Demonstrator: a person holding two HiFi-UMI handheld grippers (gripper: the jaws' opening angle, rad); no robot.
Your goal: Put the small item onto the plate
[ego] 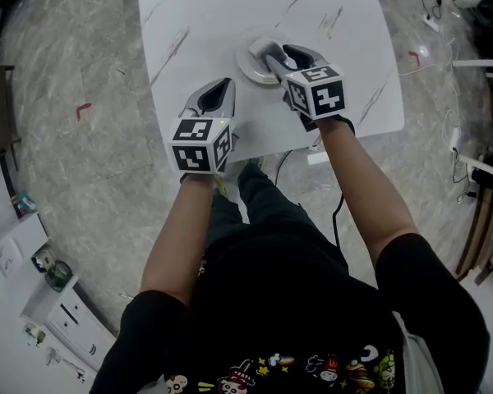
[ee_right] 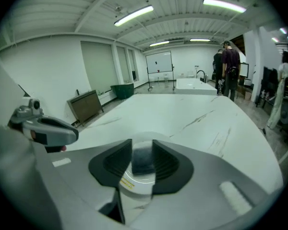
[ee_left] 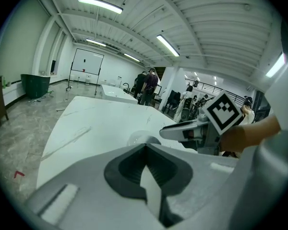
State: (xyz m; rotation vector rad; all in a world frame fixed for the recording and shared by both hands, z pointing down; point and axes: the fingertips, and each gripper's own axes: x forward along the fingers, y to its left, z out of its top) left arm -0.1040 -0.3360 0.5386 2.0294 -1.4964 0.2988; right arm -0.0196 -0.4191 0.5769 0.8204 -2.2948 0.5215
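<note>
Since the right claw (ee_right: 142,142) clamps the small dark item (ee_right: 143,161) with the round white plate (ego: 246,66) just below, release seems next. Left claw (ee_left: 145,146), jaws together, idles aside.

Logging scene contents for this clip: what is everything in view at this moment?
table: one, white marble-look, on the floor.
floor: one, grey stone-look, all around the table.
plate: one, pale, round, on the table.
small item: one, dark, held just above the plate.
people: a few, dark clothes, far behind the table.
left tongs: one, grey, shut and empty, over the table's near part.
right tongs: one, grey, shut on the small item.
arms: two, bare forearms, black sleeves.
</note>
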